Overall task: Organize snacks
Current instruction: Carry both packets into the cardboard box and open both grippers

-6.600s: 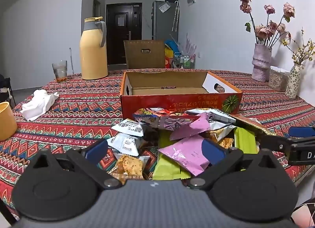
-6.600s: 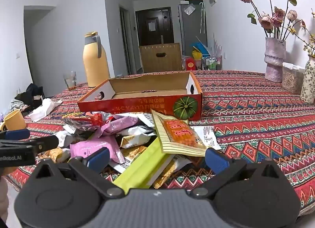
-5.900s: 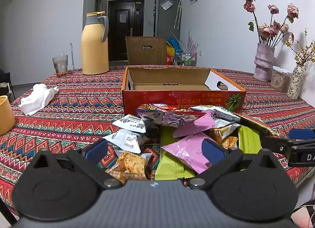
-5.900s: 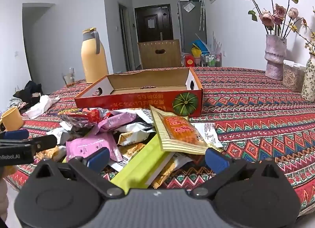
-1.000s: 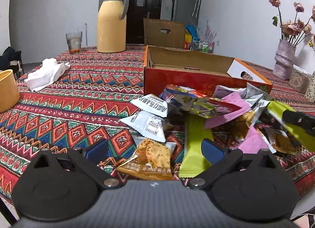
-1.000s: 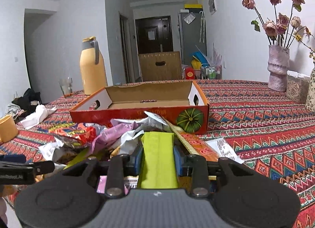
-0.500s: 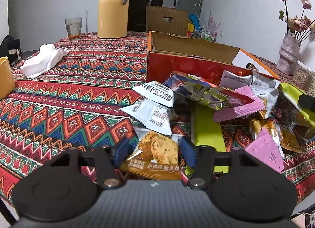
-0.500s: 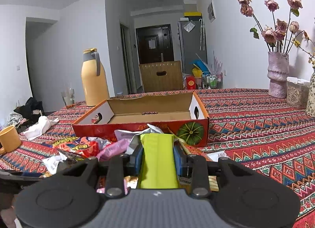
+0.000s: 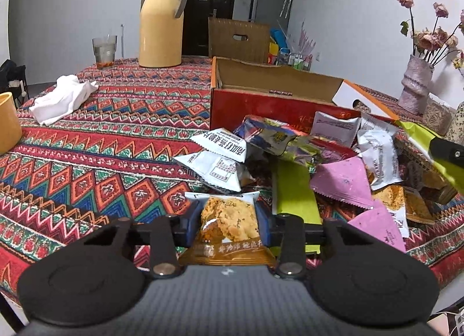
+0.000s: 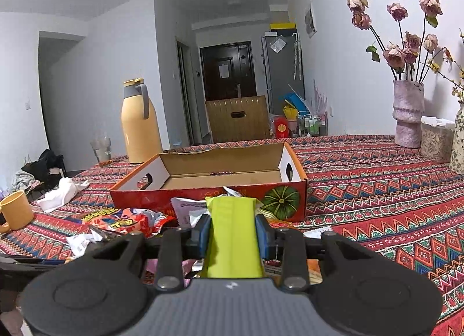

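Note:
A pile of snack packets [image 9: 290, 144] lies on the patterned tablecloth in front of an open red cardboard box [image 9: 261, 106]. My left gripper [image 9: 227, 214] is at the pile's near edge, its jaws closing, with both pads against an orange cracker packet [image 9: 232, 237]. My right gripper [image 10: 233, 231] is shut on a long green packet [image 10: 232, 249] and holds it above the pile, pointing at the box [image 10: 203, 193]. In the left wrist view that green packet [image 9: 417, 135] shows at the right edge. The box holds no snacks.
A yellow thermos jug [image 9: 161, 19] and a glass [image 9: 104, 48] stand at the table's far left. A white cloth [image 9: 62, 98] and a yellow mug [image 9: 8, 121] are on the left. Vases with dried flowers [image 10: 407, 112] stand at the right.
My left jaws went from wide open to closed against the orange cracker packet. The right gripper kept its hold on the green packet.

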Demonstrator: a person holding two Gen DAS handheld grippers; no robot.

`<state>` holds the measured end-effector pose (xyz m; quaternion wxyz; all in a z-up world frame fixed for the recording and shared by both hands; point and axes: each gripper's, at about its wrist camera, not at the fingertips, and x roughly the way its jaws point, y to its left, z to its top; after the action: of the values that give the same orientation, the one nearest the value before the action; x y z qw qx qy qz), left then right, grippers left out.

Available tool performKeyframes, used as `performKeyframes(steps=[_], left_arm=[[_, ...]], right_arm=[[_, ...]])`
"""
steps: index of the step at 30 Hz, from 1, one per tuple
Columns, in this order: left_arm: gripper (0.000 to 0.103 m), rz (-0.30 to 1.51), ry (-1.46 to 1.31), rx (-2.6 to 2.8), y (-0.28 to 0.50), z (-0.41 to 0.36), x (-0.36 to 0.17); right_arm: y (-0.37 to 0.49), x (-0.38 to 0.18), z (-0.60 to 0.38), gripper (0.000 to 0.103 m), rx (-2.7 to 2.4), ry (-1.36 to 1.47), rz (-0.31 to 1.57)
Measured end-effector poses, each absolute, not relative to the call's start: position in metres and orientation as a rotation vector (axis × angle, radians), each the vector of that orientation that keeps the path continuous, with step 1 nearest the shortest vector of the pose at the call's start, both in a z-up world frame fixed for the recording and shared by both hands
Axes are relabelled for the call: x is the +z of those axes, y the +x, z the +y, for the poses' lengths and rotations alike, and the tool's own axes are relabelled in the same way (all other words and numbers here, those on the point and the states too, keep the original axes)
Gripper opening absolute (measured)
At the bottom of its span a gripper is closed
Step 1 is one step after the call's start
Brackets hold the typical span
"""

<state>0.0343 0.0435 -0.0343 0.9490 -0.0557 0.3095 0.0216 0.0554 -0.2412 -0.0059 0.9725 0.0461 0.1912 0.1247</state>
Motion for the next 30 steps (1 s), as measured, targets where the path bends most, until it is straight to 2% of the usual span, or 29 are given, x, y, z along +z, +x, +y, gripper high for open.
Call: performKeyframes(steps=[14,30], left_arm=[[0.04,0.521,-0.095,0.041,0.008,0.041,0.001],[0.04,0.399,-0.078,0.047,0.02,0.044,0.041]], right_arm=[[0.046,0.001,-0.244,0.032,0.253,0.094,0.353],[0.064,0.012,-0.239,0.032,0.253,0.072,0.32]])
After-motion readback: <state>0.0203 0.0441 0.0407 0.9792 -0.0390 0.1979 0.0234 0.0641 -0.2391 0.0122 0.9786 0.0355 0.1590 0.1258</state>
